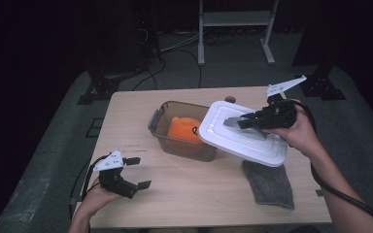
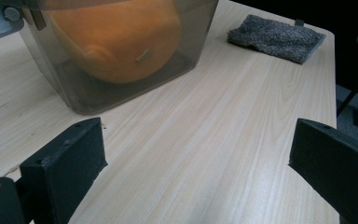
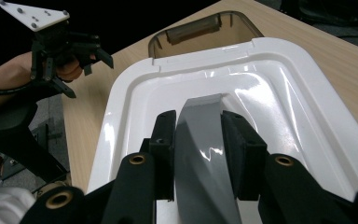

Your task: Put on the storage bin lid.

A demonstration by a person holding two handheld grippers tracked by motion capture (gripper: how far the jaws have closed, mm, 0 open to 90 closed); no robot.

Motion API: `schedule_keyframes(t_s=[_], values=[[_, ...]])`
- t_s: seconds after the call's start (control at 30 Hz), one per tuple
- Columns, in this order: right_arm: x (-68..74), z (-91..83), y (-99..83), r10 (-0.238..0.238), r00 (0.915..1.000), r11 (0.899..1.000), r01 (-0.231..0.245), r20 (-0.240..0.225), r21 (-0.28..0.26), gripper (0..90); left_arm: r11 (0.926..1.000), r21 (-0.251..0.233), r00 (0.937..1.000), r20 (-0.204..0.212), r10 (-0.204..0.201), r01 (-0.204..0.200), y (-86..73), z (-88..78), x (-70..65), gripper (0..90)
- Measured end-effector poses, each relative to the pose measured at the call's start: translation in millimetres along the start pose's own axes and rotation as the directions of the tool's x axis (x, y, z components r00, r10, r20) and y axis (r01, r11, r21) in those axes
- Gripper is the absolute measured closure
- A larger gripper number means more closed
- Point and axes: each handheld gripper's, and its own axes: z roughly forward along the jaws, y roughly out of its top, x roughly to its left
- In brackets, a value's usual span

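Observation:
A smoky clear box [image 1: 175,138] [image 2: 93,88] stands mid-table with an orange round thing [image 1: 184,128] [image 2: 116,42] inside. My right gripper [image 1: 243,122] [image 3: 198,135] is shut on the grey handle [image 3: 203,140] of a white lid [image 1: 243,133] [image 3: 270,88], which hangs tilted over the box's right end. The box's open rim [image 3: 200,28] peeks out past the lid's far edge. My left gripper [image 1: 138,172] [image 2: 196,168] rests open near the table's front left, its jaws wide apart over bare wood, well short of the box.
A grey cloth [image 1: 268,183] [image 2: 276,37] lies flat at the front right of the wooden table [image 1: 199,194], just below the lifted lid. Dark floor, cables and a metal stand's legs [image 1: 235,34] lie beyond the far edge.

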Motion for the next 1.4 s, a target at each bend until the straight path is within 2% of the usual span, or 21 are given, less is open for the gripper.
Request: schedule_keyframes(t_s=[0.23,0.6,0.93,1.4], values=[[4.2,18.0,18.7,-0.03,0.9992,0.999,0.031,-0.026,0.015,65.8,1.0,-0.006,1.0,0.001,-0.004,0.004,-0.6,-0.2,0.3,2.8],[5.7,43.7,38.7,-0.049,0.997,0.998,0.051,-0.06,0.028,65.8,1.0,-0.006,1.0,-0.001,-0.007,0.007,-1.4,-1.5,1.0,2.8],[-1.0,57.7,49.0,-0.039,0.9969,0.999,0.041,-0.068,0.03,65.8,0.9999,-0.007,1.0,0.003,-0.008,0.008,-1.5,-1.7,1.1,2.8],[-1.6,76.6,67.7,-0.062,0.9943,0.997,0.065,-0.087,0.041,65.8,0.9998,-0.014,0.9999,0.005,-0.012,0.012,-1.4,-3.1,0.9,2.8]])
